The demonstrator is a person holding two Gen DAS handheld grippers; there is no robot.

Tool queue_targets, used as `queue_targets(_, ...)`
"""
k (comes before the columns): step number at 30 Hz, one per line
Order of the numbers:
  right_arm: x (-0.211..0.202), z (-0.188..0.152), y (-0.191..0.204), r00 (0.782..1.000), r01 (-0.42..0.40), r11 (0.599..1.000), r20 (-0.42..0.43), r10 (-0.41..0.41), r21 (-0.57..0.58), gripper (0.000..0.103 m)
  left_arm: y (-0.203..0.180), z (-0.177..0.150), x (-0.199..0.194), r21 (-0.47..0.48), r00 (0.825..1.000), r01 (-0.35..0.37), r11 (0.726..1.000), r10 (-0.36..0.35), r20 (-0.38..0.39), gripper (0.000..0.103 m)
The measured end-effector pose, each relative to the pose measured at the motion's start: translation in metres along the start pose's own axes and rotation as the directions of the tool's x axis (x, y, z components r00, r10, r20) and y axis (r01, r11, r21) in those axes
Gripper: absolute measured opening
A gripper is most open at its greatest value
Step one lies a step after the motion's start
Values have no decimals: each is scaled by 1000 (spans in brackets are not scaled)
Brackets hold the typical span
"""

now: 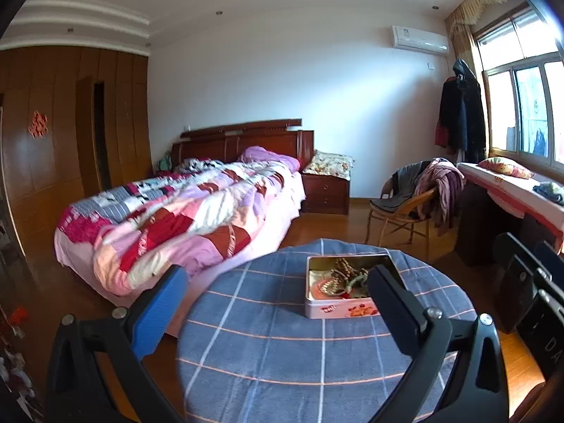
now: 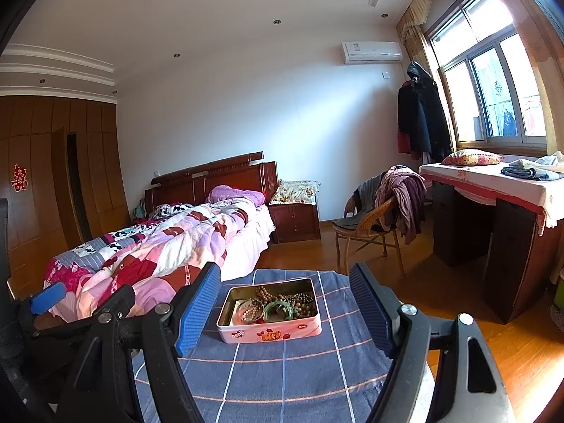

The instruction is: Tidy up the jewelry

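Observation:
An open pink tin (image 1: 338, 308) (image 2: 271, 331) sits on a round table with a blue checked cloth (image 1: 275, 349) (image 2: 282, 373). It holds beaded necklaces (image 2: 299, 299), a green bangle (image 2: 278, 310) and a pearl bracelet (image 2: 248, 312). My left gripper (image 1: 278, 278) is open and empty above the table, its right finger in front of the tin's right side. My right gripper (image 2: 285, 275) is open and empty, above and in front of the tin. The left gripper (image 2: 49, 299) also shows at the right wrist view's left edge.
A bed with a patchwork quilt (image 1: 176, 218) (image 2: 158, 243) stands left of the table. A wicker chair with clothes (image 1: 412, 201) (image 2: 380, 218) and a covered desk (image 1: 511, 190) (image 2: 493, 211) stand to the right. Wooden floor surrounds the table.

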State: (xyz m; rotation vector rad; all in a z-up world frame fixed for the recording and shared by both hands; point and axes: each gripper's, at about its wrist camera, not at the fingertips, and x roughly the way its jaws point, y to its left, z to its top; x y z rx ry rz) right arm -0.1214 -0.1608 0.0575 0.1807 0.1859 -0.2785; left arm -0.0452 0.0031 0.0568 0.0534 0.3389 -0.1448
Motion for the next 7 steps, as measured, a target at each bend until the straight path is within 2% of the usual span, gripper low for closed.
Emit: queue_targets(7,15,-5,-1,999,18,1000,-46,-17,5,76,3,-5,17,-1,998,-22,1000,22,-60,103)
